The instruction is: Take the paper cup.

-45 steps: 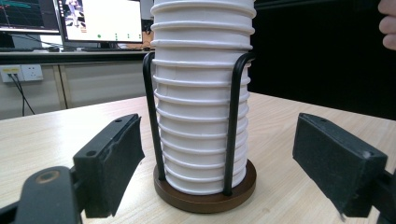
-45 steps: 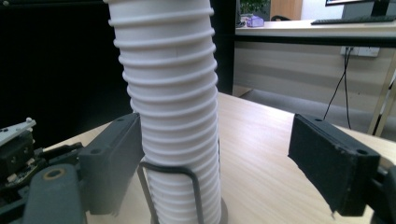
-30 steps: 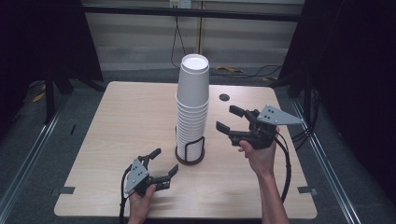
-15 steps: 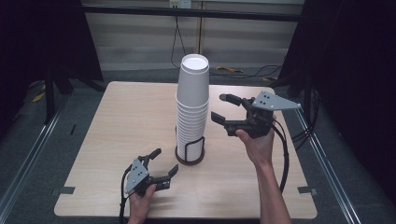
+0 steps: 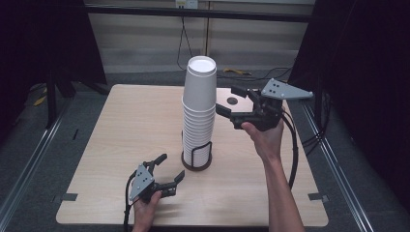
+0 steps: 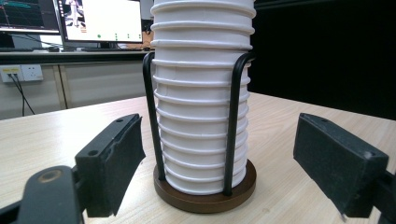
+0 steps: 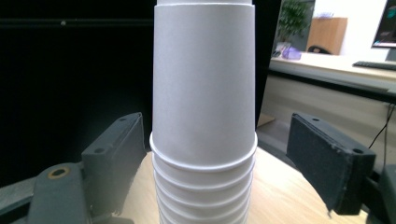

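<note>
While left gripper [image 5: 169, 168] idles open, right gripper [image 5: 226, 100] flanks, prob. untouched, cup stack [image 5: 198, 113].

Left gripper [image 5: 170, 170] low at the near left, held in the left hand [image 5: 145, 205], jaws parted and empty, pointing far-right. Right gripper [image 5: 229, 100] raised at the right, held in the right hand [image 5: 263, 137], forearm coming up from the near edge, jaws spread wide, empty, pointing left.
</note>
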{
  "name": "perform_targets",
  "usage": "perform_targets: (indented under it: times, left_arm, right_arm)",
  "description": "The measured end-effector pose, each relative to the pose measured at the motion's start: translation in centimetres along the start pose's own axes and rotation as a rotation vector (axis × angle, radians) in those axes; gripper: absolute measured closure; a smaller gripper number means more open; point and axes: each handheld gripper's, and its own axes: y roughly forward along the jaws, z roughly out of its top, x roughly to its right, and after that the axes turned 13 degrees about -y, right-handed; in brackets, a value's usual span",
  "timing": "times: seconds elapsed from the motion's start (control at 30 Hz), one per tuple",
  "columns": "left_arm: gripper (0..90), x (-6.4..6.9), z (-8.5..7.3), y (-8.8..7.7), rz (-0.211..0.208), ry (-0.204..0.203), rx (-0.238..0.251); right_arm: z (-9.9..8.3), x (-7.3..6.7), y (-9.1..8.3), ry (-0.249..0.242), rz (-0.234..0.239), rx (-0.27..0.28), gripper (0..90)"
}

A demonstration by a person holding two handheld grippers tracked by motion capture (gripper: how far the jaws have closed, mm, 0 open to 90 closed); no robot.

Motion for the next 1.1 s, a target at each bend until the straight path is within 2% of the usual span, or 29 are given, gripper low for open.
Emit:
perform_targets:
  times: [0.07,0.57,1.1]
  left_arm:
    - [15.8,0.0,0.0,0.0,0.0,0.0,0.0]
    - [15.8,0.0,0.0,0.0,-0.003,0.001,0.0]
    - [15.8,0.0,0.0,0.0,-0.004,-0.008,0.006]
  right_arm:
    - [0.4,0.2,0.3,-0.006,-0.002,-0.01,17.7]
    - [3.1,1.0,2.6,-0.028,0.068,-0.05,15.0]
    - [4.5,1.8,4.8,-0.025,0.114,-0.08,14.4]
